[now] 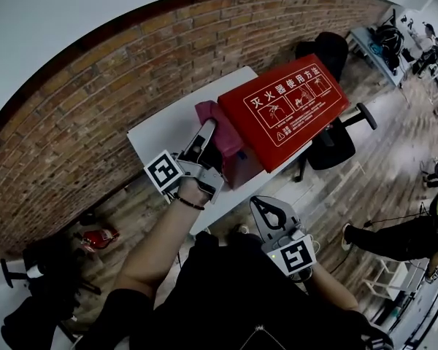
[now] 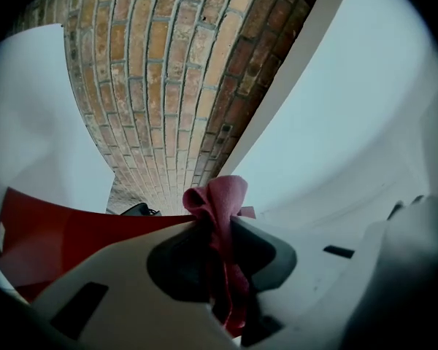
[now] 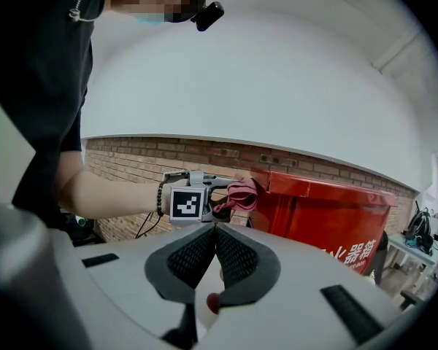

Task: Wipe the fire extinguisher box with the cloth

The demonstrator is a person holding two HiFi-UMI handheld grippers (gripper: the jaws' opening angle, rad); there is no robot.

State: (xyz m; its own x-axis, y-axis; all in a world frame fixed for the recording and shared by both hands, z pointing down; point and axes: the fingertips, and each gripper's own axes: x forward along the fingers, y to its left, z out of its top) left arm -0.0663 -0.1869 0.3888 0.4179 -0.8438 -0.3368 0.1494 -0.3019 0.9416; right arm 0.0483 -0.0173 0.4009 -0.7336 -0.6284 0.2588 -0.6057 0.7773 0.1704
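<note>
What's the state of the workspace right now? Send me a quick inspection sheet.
Surface: white table, by the brick wall.
Job's things: red fire extinguisher box on the table; pink cloth at its side.
Clutter: nothing seen on the table.
Tongs: left tongs shut on the cloth, at the box; right tongs shut, empty, held low off the table.
Cables: thin line on the floor, perhaps a cable.
Surroundings: black office chair beyond the table; a person at right.
</note>
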